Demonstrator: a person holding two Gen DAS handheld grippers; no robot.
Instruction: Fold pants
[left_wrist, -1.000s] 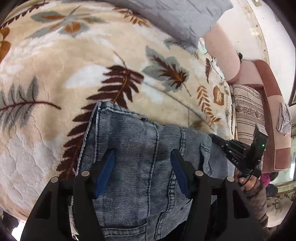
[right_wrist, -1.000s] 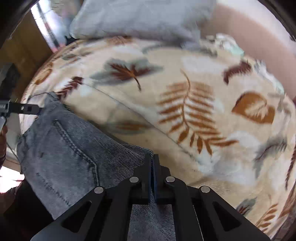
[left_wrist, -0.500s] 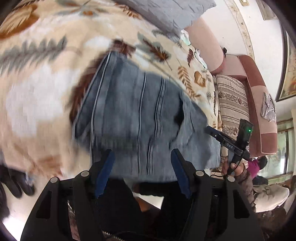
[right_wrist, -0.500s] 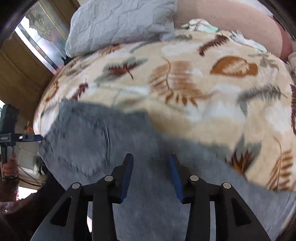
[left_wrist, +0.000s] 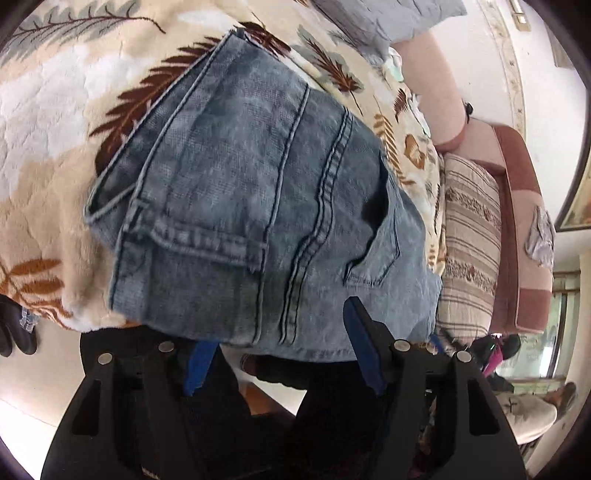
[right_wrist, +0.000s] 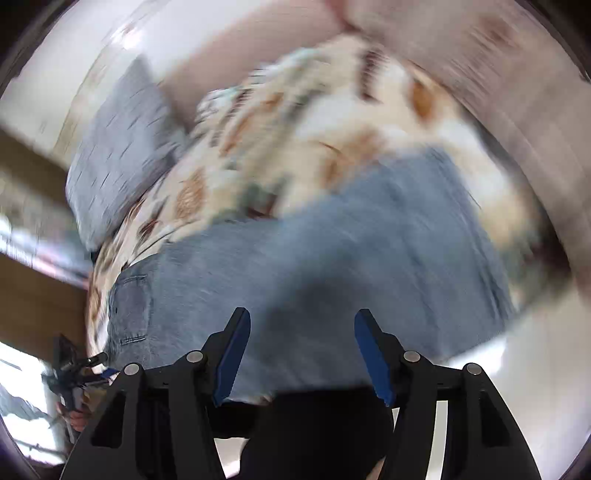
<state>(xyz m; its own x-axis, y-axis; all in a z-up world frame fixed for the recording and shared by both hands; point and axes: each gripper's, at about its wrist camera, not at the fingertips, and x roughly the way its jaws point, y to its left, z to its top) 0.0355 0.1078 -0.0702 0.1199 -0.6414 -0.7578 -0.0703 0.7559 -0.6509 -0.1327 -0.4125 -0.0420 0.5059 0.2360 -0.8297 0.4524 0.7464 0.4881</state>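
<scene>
The left hand-held gripper (left_wrist: 282, 341) hovers spread, pinching nothing, with the folded denim pants (left_wrist: 258, 206) just ahead on the leaf-print blanket (left_wrist: 48, 122). The right hand-held gripper (right_wrist: 301, 354) has just been opening, empty, above the same pants' near edge.

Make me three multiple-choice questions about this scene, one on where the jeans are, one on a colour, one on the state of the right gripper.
1. Where do the jeans lie?
A. on the leaf-print blanket
B. on the striped cushion
C. on the floor

2. What colour are the pads on the left gripper fingers?
A. red
B. blue
C. white

3. How is the right gripper?
A. shut on the jeans
B. shut on nothing
C. open, holding nothing

Answers:
1 A, the folded denim rests on the blanket.
2 B, both pads show blue.
3 C, its fingers stand apart, having just been opening, with nothing pinched between them.
</scene>
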